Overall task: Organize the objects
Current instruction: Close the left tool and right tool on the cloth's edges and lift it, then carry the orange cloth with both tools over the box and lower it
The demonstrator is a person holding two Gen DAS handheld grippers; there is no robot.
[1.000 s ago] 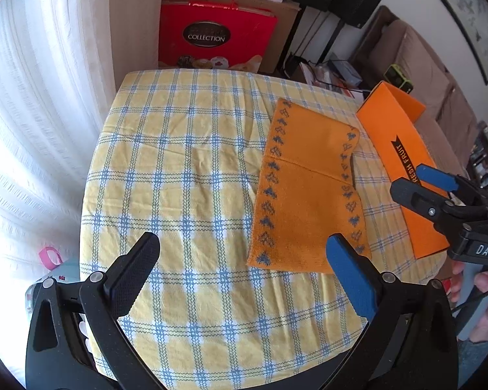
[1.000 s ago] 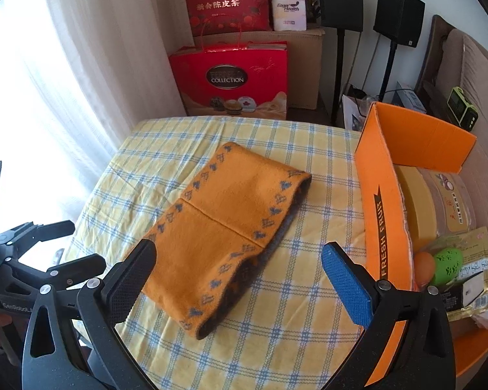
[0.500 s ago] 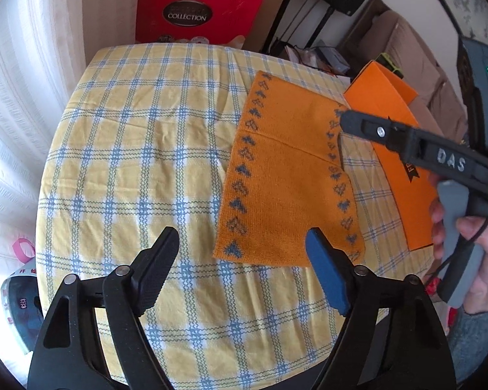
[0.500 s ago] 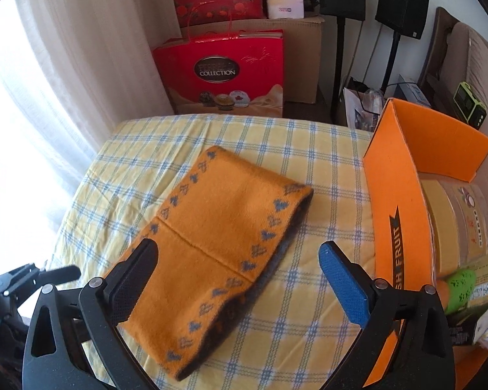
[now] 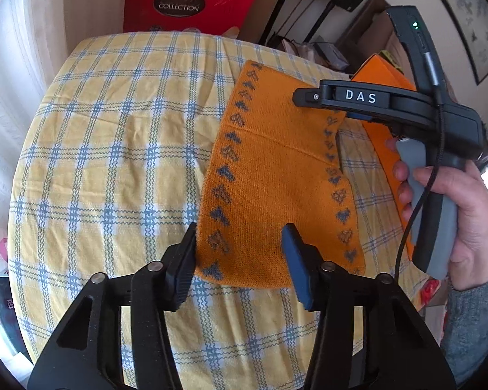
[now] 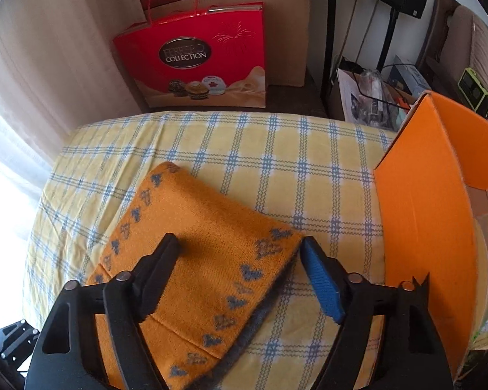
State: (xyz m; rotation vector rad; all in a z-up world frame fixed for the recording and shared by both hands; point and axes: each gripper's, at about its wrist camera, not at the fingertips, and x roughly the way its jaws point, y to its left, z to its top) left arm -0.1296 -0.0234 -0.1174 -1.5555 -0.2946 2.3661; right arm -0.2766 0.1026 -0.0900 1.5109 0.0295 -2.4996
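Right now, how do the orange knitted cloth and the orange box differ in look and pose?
The cloth lies flat and folded on the checked tablecloth; the box stands upright at the table's right edge. The cloth is soft knit with blue edge motifs; the box is stiff, smooth card. Both are orange.

**Right claw closing over the folded scarf**

The right claw (image 6: 239, 260) pointed down at the orange knitted scarf (image 6: 208, 256) on the checked worktop (image 6: 276, 162), its jaws closing astride the scarf's far end. An orange box (image 6: 423, 214) stood just beside it.
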